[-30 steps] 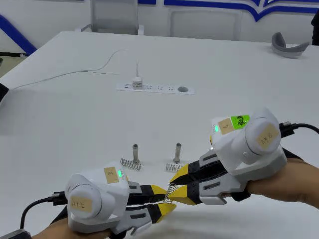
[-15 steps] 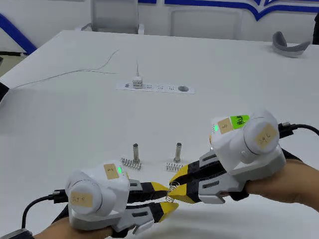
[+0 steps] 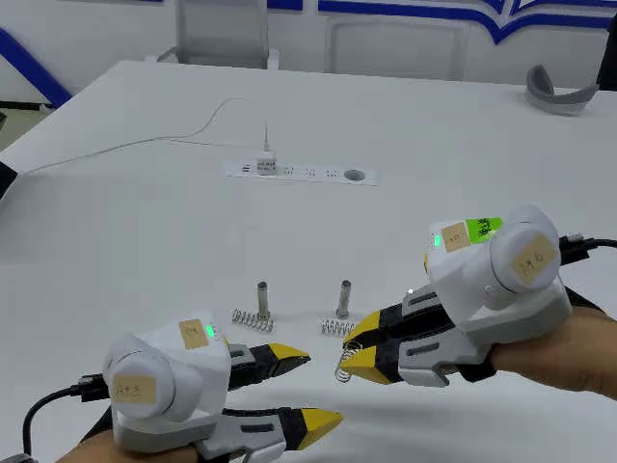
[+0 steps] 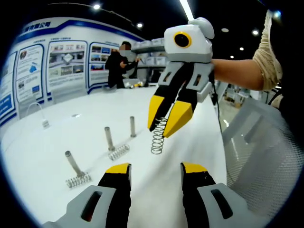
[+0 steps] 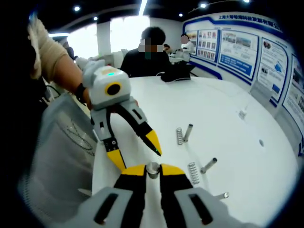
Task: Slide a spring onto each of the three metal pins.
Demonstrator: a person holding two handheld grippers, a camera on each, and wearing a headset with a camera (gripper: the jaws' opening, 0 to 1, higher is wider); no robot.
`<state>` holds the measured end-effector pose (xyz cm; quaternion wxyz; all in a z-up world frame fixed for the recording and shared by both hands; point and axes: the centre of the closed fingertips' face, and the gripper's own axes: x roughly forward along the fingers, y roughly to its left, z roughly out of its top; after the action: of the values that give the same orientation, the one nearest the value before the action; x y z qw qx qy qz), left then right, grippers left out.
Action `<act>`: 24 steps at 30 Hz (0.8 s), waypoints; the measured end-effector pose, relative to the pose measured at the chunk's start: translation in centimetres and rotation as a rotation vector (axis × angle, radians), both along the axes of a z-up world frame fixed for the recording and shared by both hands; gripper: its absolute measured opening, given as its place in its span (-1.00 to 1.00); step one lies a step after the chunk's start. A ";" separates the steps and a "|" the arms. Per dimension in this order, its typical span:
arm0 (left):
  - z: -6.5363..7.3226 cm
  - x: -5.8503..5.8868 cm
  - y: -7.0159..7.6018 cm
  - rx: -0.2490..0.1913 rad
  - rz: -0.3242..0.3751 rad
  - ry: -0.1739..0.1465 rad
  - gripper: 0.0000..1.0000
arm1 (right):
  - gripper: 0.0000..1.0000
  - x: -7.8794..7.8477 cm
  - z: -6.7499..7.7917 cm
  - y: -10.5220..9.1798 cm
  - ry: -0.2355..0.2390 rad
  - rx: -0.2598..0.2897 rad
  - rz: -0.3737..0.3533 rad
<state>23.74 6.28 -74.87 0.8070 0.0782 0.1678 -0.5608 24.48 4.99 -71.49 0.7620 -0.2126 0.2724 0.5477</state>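
One white desk [image 3: 145, 222], bearing the whole lot. Two hand-held grippers over its near edge. The right gripper [image 3: 355, 349] has its jaws pinched narrow on the upper coils of the held spring [image 4: 158, 138], which hangs free below the tips, clear of the desk and on no pin. The left gripper [image 3: 307, 388] has its jaws wide with nothing between them, tips near that spring. One power strip [image 3: 299, 172] toward the far edge, with a thin cable [image 3: 145, 143] trailing to the left edge. Three metal pins, upright in a row near the near edge, counted from the left edge: first pin [image 3: 262, 297], second pin [image 3: 344, 296], third pin [image 4: 132, 127]. Two springs flat on the desk: first loose spring [image 3: 253, 318] at the foot of the first pin, second loose spring [image 3: 337, 328] at the foot of the second. No pin is sleeved yet. The held spring most likely goes to the third pin, which has none beside it. Handling advice: keep the spring's axis upright, centre its open lower end over the pin top, lower until the coils ring the shaft, then release; the empty gripper could steady the swinging end. In the head view the right gripper's body covers the third pin's end of the row. In the right gripper view the spring reads as a small metal ring, probably its top coil, so depth of grip is unclear.
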 end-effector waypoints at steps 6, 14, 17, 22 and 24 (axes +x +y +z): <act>0.2 0.4 1.3 0.000 0.038 -0.006 0.02 | -0.76 1.0 0.5 -1.4 -0.017 0.000 -0.044; 0.6 0.7 3.1 -0.006 0.082 -0.016 0.12 | -0.76 2.7 1.6 -3.5 -0.046 0.004 -0.113; 0.5 1.0 4.1 -0.004 0.104 -0.017 0.14 | -0.76 3.4 1.9 -4.3 -0.056 0.003 -0.143; 0.6 1.4 5.4 -0.002 0.143 -0.021 0.15 | -0.76 4.8 2.5 -5.6 -0.076 0.006 -0.191; 0.6 1.6 5.8 -0.006 0.156 -0.019 0.16 | -0.76 5.2 2.5 -6.1 -0.083 0.000 -0.206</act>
<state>25.30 12.08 -74.24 0.8499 0.0678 0.1641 -0.4962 29.71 -1.06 -68.94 0.8248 -0.2061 0.2612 0.4571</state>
